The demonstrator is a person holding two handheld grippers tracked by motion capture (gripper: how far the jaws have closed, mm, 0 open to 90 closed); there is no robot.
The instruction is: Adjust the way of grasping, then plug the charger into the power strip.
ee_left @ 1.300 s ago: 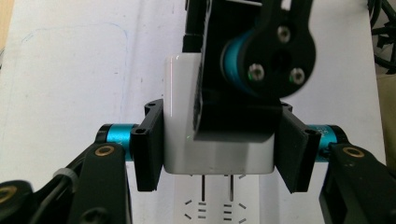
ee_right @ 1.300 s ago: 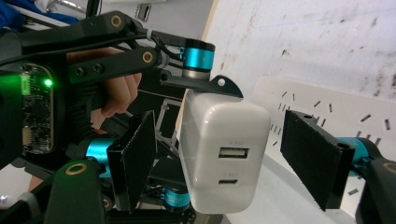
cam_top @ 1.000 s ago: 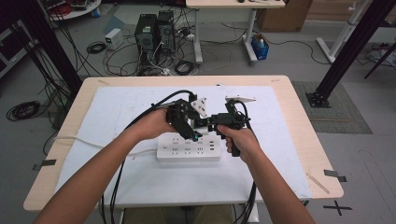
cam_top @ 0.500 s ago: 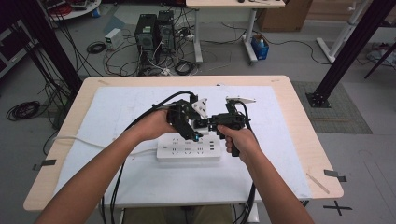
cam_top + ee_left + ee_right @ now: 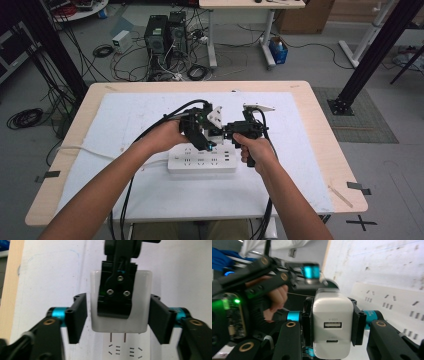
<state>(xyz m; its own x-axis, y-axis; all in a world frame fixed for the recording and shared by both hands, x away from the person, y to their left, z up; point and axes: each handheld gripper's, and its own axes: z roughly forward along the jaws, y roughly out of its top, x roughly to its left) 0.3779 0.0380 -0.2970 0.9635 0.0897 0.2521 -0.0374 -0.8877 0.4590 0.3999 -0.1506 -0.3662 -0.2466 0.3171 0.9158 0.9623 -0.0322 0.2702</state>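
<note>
Left tongs [image 5: 117, 320] stand open around the white plastic charger block [image 5: 142, 305], clearance each side; right tongs [image 5: 332, 322] occupy its faces.

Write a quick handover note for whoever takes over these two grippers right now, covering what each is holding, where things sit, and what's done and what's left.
Right gripper: shut on the white charger, USB ports facing its camera.
Left gripper: open, jaws flanking the charger with gaps on both sides, not gripping.
Charger is held in the air just above the white power strip on the table; its two prongs point down at the strip's sockets.
Done: charger picked up and aimed.
Left, probably: line up prongs, push in, release.
</note>
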